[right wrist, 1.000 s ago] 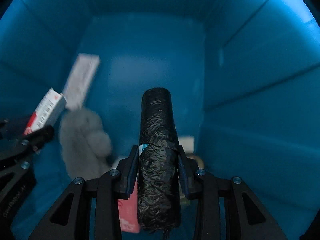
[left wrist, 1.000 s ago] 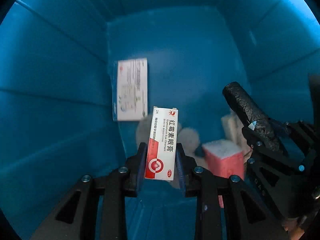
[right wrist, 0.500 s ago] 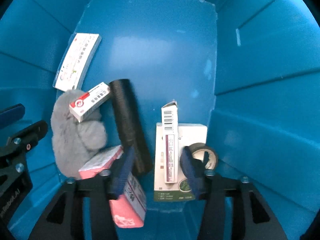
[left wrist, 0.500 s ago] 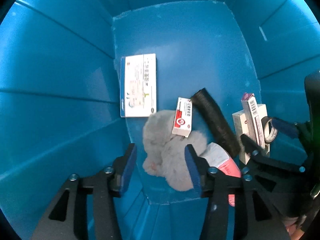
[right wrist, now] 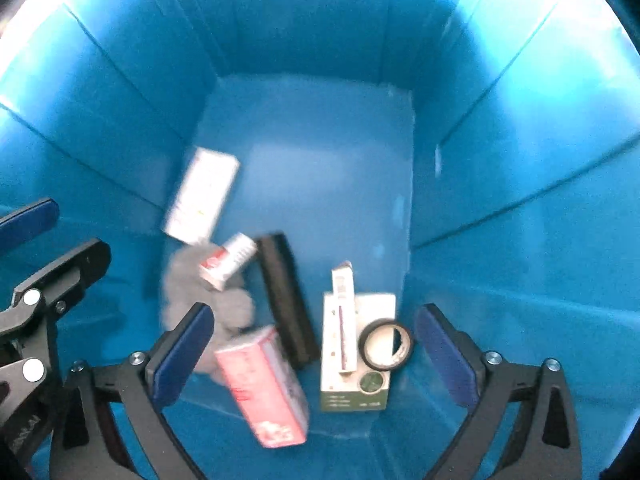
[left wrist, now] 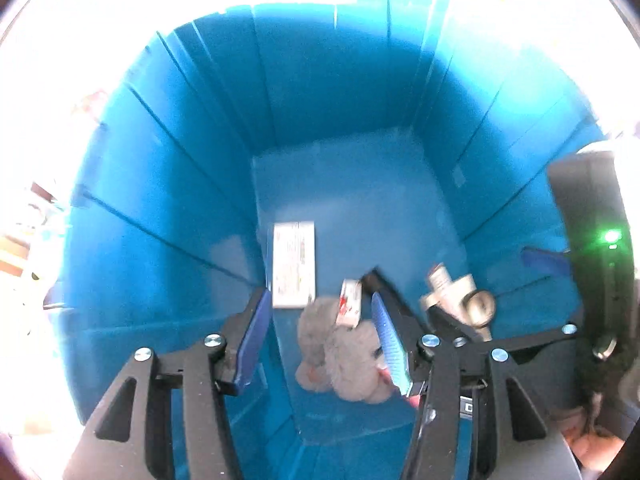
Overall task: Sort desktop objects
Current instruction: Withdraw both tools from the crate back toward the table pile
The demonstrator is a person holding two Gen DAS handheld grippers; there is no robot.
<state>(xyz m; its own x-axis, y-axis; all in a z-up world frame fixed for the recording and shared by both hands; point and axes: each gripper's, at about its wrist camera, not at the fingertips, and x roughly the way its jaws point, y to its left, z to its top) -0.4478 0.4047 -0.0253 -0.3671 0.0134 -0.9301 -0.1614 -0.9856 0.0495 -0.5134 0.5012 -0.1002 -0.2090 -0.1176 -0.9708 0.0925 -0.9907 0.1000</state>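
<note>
Both grippers hang open and empty over a deep blue bin (left wrist: 160, 208) (right wrist: 500, 160). My left gripper (left wrist: 320, 332) is above the bin's left side, my right gripper (right wrist: 316, 356) above its right. On the bin floor lie a black roll (right wrist: 286, 300) (left wrist: 384, 284), a small red-and-white ointment box (right wrist: 228, 260) (left wrist: 350, 304) resting on a grey plush toy (right wrist: 200, 296) (left wrist: 340, 348), a flat white medicine box (right wrist: 202, 196) (left wrist: 294, 264), a pink box (right wrist: 264, 384), a white-and-green box (right wrist: 356, 360) with a slim carton (right wrist: 343, 316) on it, and a tape ring (right wrist: 386, 346) (left wrist: 480, 306).
The bin's ribbed walls rise steeply on all sides. In the left wrist view the bin's rim (left wrist: 280, 0) shows against bright overexposed surroundings, and the right gripper's body with a green light (left wrist: 600, 264) stands at the right. The left gripper's fingers (right wrist: 52, 276) show at the right wrist view's left edge.
One second ago my left gripper held the ointment box and my right the black roll. Both opened and dropped them into the bin. Since then both grippers have lifted higher.
</note>
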